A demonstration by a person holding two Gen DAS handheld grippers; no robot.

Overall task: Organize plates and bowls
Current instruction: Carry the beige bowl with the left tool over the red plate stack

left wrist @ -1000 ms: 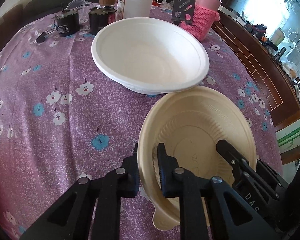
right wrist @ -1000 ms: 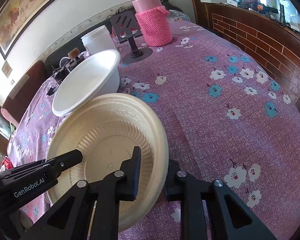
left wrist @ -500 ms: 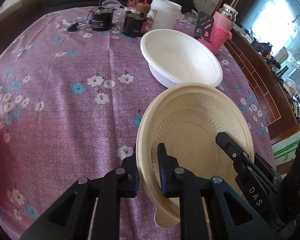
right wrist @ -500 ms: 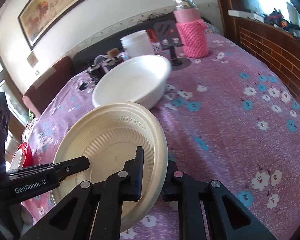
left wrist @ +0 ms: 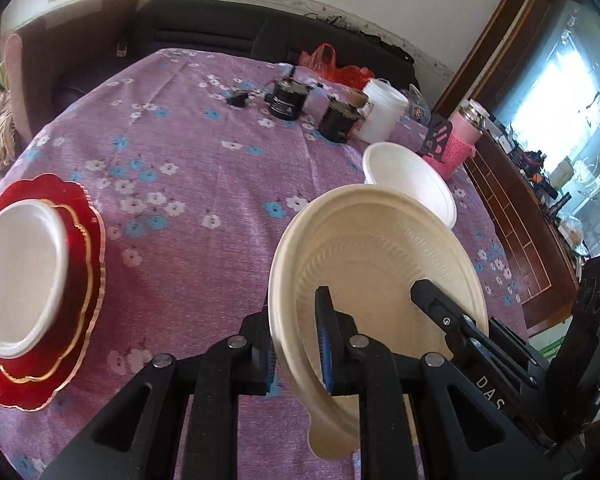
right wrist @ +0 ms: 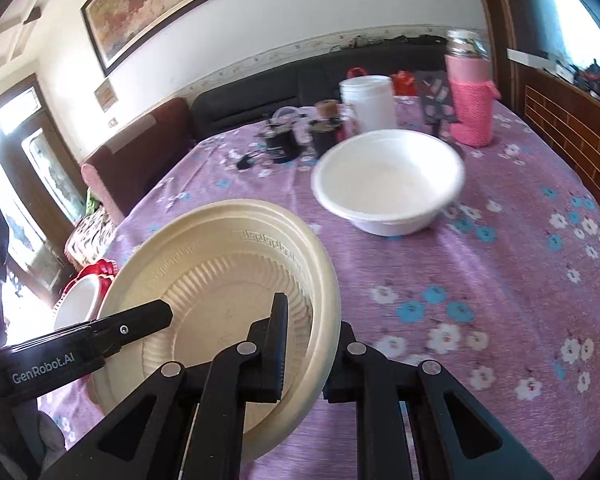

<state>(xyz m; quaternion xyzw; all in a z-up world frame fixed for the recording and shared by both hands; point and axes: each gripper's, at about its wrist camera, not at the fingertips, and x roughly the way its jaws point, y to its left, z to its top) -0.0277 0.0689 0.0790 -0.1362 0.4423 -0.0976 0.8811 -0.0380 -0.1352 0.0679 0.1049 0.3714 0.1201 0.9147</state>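
- While I hold course, red plates with a white plate sit stacked at the worktop's left edge.
- Left claw and right claw each pinch the beige plate's rim, airborne.
- White bowl waits near the far right edge, unsorted.

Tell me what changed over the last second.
Both hand-held grippers, left and right, carried the beige plate up and away from the white bowl, toward the red plates stack, now in view. Unchanged: both stay clamped on the plate's rim; the bowl sits where it was.
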